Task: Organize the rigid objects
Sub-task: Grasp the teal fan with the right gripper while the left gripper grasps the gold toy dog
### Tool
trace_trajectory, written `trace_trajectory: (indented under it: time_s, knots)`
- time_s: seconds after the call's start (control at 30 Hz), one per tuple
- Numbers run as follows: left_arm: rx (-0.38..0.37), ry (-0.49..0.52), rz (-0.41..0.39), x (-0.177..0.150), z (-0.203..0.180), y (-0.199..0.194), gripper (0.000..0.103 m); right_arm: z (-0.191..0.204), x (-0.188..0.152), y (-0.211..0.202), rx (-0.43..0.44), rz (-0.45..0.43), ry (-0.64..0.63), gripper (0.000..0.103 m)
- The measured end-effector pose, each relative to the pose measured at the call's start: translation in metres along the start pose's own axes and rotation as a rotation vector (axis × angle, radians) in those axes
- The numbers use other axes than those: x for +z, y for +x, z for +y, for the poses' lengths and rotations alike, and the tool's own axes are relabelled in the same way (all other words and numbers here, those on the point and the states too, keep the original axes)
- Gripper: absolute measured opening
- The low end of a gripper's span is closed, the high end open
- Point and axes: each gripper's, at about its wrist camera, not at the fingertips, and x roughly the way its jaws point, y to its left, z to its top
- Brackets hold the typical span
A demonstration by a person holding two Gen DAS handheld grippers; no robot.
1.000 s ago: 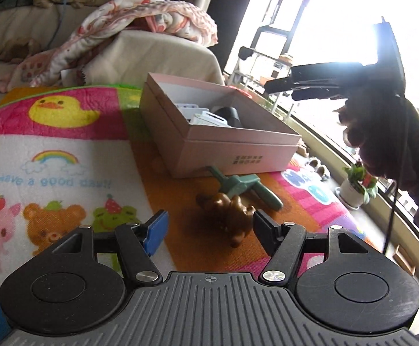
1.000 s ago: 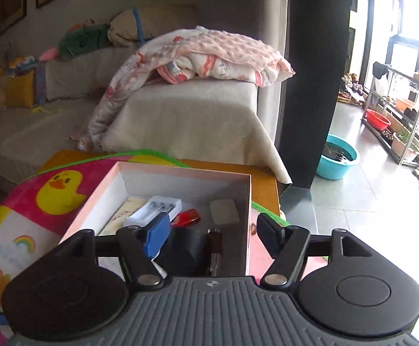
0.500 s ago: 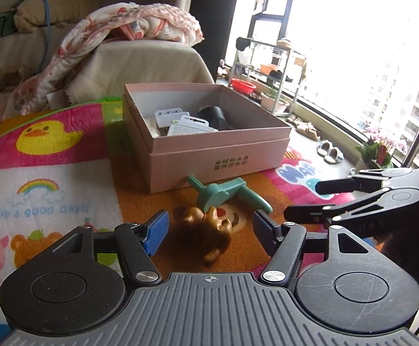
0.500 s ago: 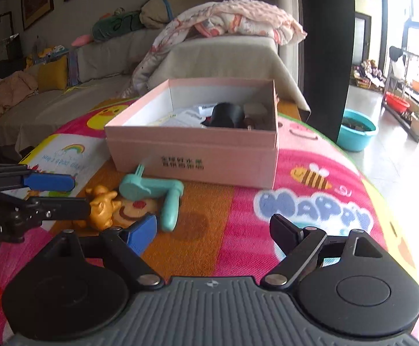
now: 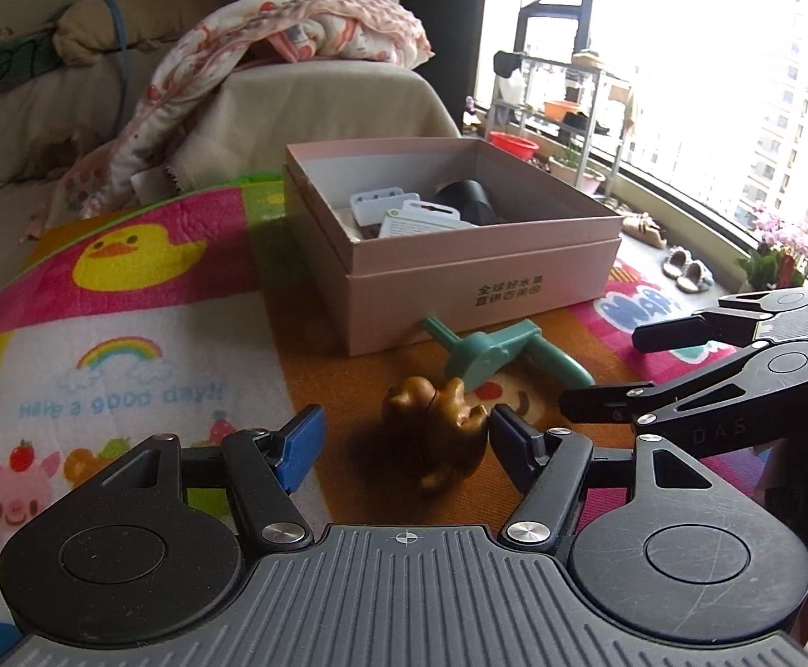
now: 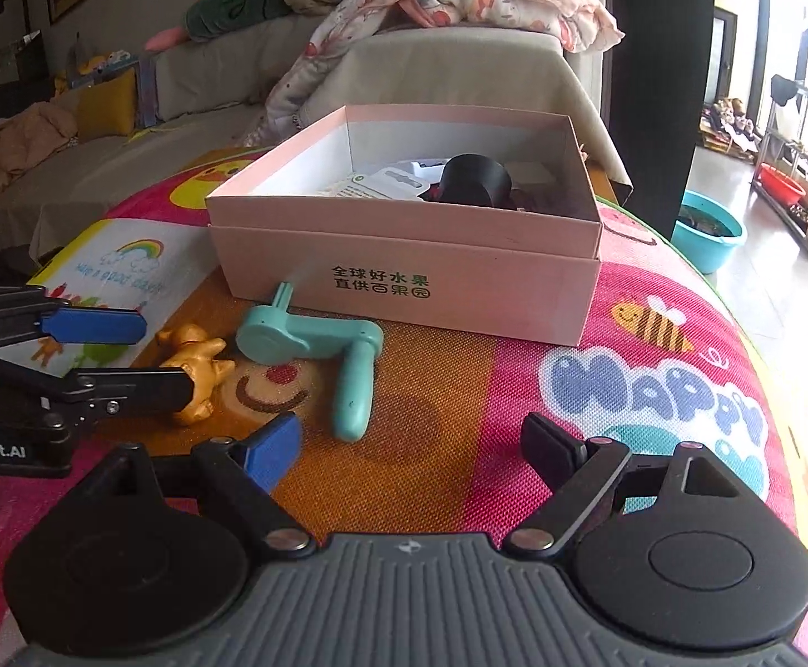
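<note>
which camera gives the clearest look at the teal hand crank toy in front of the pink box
The right wrist view: the teal crank toy lies fully in sight, handle toward the camera. In the left wrist view the toy is farther off, and the golden figurine covers its near edge.

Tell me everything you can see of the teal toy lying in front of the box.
The teal toy looks like smooth hard plastic: a round flat head, a thin peg toward the pink box, and a bar bending into a rounded handle. It lies flat on the play mat, beside the golden figurine. No gripper touches it.
</note>
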Motion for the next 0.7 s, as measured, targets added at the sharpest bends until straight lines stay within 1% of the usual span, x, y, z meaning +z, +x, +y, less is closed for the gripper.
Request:
trace_trajectory:
  time_s: [0.1,0.2,0.3,0.37,0.53,0.7]
  knots:
    - [0.038,-0.01,0.0,-0.002,0.009,-0.003,0.072,0.0,0.003,0.005,-0.052,0.003,-0.016,0.087]
    - [0.08,-0.017,0.012,-0.005,0.018,-0.002,0.071,-0.007,0.003,0.005,-0.115,-0.004,0.002,0.087]
    - [0.072,-0.051,0.031,-0.01,0.026,-0.001,0.07,-0.013,0.001,0.002,-0.136,-0.004,0.028,0.087]
    - [0.052,-0.053,0.027,-0.013,0.027,-0.002,0.07,-0.013,0.0,0.001,-0.114,-0.007,0.028,0.087]
    - [0.03,-0.013,0.027,-0.018,0.021,-0.003,0.07,0.005,0.002,0.002,0.019,0.005,-0.016,0.087]
    - [0.026,0.039,0.021,-0.022,0.015,-0.004,0.071,0.03,0.015,0.019,0.058,0.004,-0.091,0.087]
